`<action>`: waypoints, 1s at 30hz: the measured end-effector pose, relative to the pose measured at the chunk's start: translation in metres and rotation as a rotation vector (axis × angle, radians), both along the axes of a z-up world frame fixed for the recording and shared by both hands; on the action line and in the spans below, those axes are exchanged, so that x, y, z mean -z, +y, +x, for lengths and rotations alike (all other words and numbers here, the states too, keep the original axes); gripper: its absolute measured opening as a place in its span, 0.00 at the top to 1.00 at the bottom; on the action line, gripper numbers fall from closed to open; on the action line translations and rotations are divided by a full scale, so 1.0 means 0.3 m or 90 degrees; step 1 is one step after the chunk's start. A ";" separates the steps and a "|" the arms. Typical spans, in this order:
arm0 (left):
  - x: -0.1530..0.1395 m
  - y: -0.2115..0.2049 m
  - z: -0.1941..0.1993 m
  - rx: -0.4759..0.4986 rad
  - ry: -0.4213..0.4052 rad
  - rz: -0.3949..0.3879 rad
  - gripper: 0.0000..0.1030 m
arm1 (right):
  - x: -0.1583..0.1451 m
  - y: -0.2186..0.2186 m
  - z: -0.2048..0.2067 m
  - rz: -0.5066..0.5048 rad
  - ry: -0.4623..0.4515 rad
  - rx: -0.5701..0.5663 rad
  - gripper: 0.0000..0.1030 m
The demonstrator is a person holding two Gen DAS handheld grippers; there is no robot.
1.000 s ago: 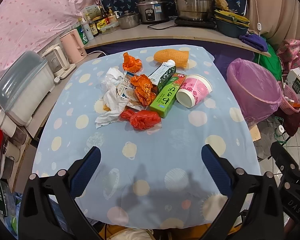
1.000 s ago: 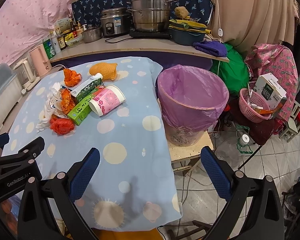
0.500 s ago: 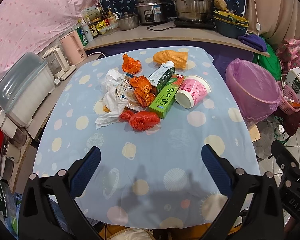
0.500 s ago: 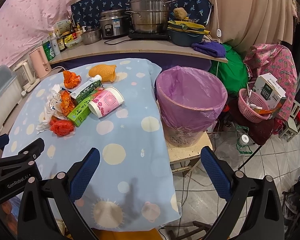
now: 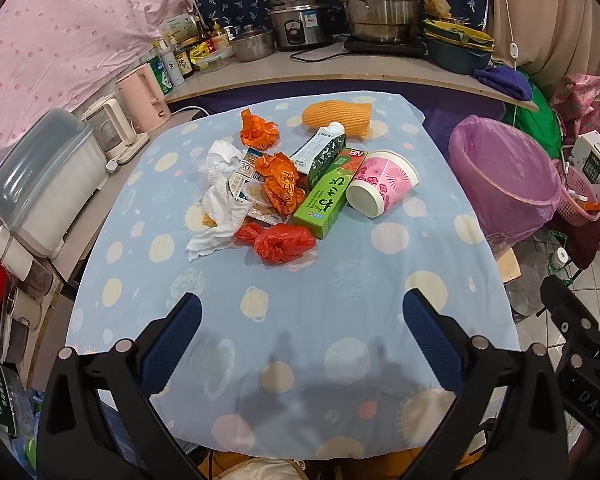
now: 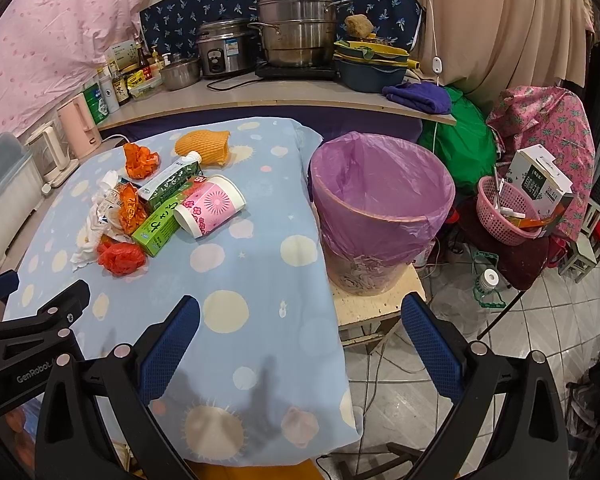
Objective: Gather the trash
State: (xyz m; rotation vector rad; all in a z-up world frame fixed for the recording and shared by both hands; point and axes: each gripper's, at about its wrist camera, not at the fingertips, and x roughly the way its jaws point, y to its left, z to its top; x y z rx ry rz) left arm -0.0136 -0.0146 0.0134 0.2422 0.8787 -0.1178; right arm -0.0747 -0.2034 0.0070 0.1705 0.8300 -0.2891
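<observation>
Green rectangular carton [image 5: 330, 200]: lies flat before you, long axis running from near-left to far-right.
Pink flowered paper cup [image 5: 382, 188]: on its side, mouth toward you.
Your left gripper [image 5: 300, 338]: jaws wide, empty.
Your right gripper [image 6: 298, 338]: jaws wide, empty.

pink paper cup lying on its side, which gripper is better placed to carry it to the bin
Right, probably. Both grippers are open and empty, but the right gripper sits between the pink paper cup and the purple-lined bin, while the left gripper faces the pile's middle, farther from the bin.
</observation>
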 end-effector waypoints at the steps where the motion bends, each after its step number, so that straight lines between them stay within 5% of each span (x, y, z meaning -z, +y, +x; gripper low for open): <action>1: 0.001 0.001 0.001 0.000 0.000 -0.001 0.07 | 0.002 0.002 0.002 0.001 0.001 0.000 0.06; 30: -0.003 -0.022 0.009 0.002 -0.002 0.004 0.07 | 0.014 -0.005 0.016 0.002 -0.006 0.005 0.06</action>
